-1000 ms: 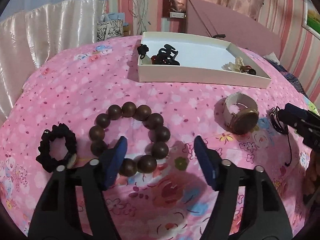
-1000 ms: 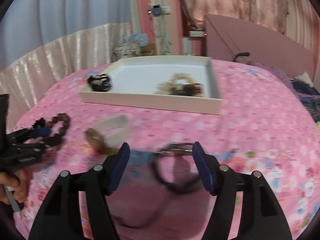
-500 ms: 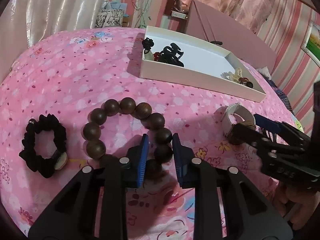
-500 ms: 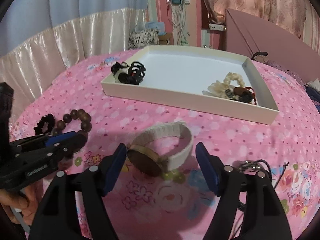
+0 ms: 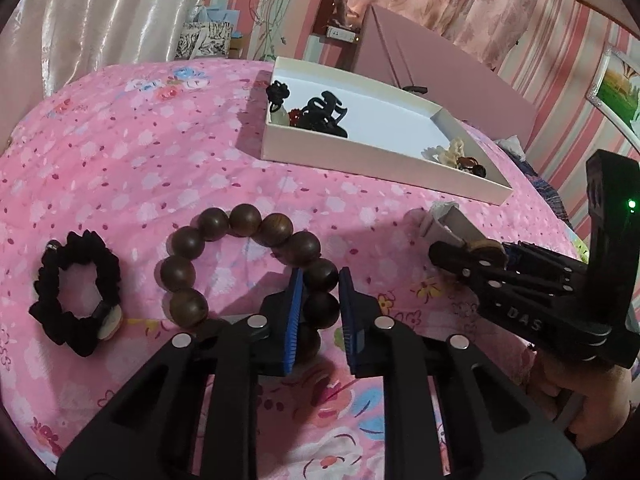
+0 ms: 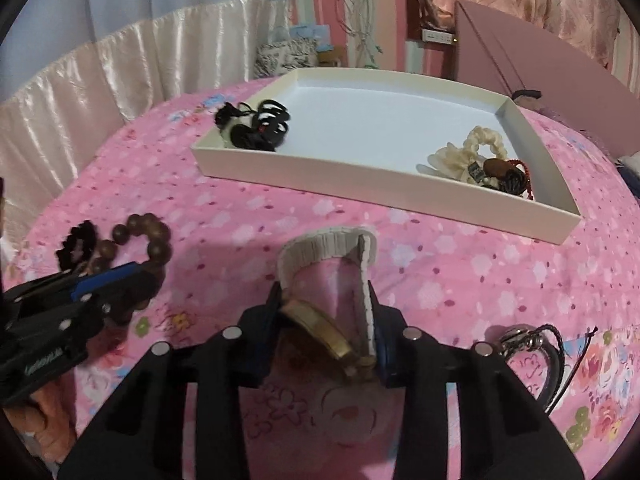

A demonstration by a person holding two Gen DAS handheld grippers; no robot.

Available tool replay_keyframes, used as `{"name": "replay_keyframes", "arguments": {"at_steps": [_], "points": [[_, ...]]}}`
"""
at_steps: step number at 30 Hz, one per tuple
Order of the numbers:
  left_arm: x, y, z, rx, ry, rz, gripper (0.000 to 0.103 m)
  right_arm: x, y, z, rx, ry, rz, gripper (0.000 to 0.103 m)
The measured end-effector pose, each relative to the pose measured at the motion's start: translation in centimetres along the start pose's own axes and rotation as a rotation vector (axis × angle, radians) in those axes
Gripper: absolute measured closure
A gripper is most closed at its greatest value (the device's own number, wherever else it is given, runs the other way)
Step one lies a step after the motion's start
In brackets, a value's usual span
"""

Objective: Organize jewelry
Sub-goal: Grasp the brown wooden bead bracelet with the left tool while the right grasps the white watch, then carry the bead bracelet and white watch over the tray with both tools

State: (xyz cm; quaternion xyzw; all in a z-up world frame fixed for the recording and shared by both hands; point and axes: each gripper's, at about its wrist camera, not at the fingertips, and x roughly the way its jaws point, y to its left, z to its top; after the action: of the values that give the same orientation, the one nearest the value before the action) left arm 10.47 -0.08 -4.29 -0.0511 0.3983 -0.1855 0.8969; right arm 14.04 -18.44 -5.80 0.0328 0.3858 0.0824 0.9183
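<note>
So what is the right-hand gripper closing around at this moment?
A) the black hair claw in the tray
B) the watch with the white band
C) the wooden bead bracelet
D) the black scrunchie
B: the right gripper has its jaws closing on the watch with the white band, pads against its gold case and band; the wooden bead bracelet sits in the left gripper.

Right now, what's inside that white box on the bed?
In the white box: black hair ties and a claw clip in one corner, a cream scrunchie with dark beads in another. The near wall hides the floor just behind it.
</note>
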Motion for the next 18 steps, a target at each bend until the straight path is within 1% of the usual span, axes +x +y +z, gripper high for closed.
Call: {"name": "replay_keyframes", "arguments": {"at_steps": [4, 8, 10, 13, 15, 18], "points": [[-0.3, -0.7, 0.1, 0.033, -0.021, 0.027, 0.087, -2.4, -0.9, 0.0, -0.005, -0.066, 0.002, 0.065], [-2.0, -0.8, 1.0, 0.023, -0.067, 0.005, 0.087, -5.0, -2.6, 0.8, 0.009, -0.131, 0.022, 0.065], [-3.2, -1.0, 2.1, 0.013, -0.094, -0.016, 0.087, -6.1, -3.4, 1.6, -0.003, -0.164, 0.015, 0.065], [-4.8, -1.7, 4.2, 0.029, -0.149, 0.000, 0.087, -7.0, -4.6, 3.0, 0.000, -0.199, -0.007, 0.065], [-5.0, -2.4, 5.9, 0.050, -0.173, 0.015, 0.087, -7.3, -5.4, 3.9, 0.009, -0.216, -0.013, 0.065], [-4.6, -3.5, 8.5, 0.079, -0.185, 0.007, 0.087, -7.6, -6.7, 5.7, 0.019, -0.250, -0.033, 0.065]]}}
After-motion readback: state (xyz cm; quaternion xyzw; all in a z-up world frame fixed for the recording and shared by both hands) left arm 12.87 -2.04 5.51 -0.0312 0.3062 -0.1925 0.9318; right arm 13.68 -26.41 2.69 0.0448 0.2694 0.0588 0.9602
